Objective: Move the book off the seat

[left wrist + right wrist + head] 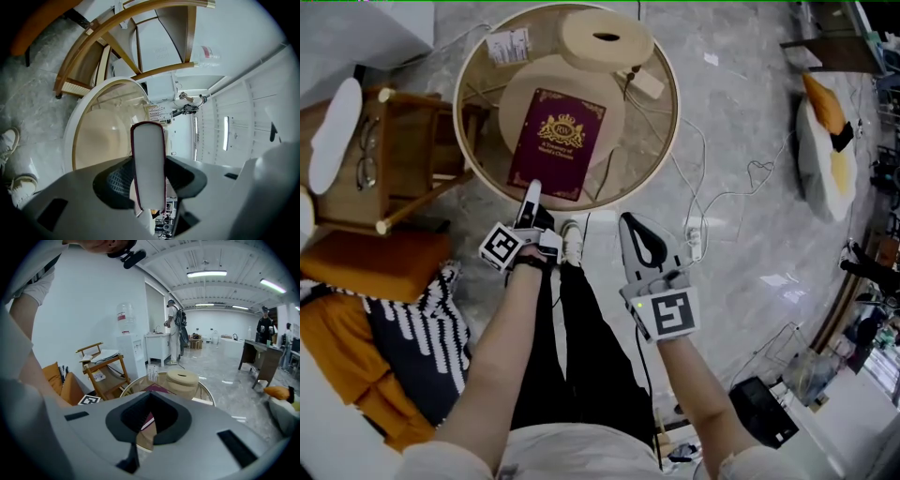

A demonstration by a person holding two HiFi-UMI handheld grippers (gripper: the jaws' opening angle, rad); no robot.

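Pinching edge of maroon book [555, 141] on round seat [517, 94] — left claw [531, 192]; right claw [629, 223] pressed together.

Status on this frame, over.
Left hand-held gripper shut on book edge. Right hand-held gripper shut, empty. Book flat on seat. Nothing in the way.

The person wears a white short-sleeved top [562, 455], black trousers [581, 366] and a white shoe [572, 242] that shows past the near leg. The left hand-held gripper [531, 192] has a pale grey shell with dark ribbed inner pads and carries a cube [502, 246] with black-and-white square markers. The right hand-held gripper [630, 225] is the same grey around a black hollow. It has its own marker cube [668, 314], with a small green light [637, 305] glowing just beside it.
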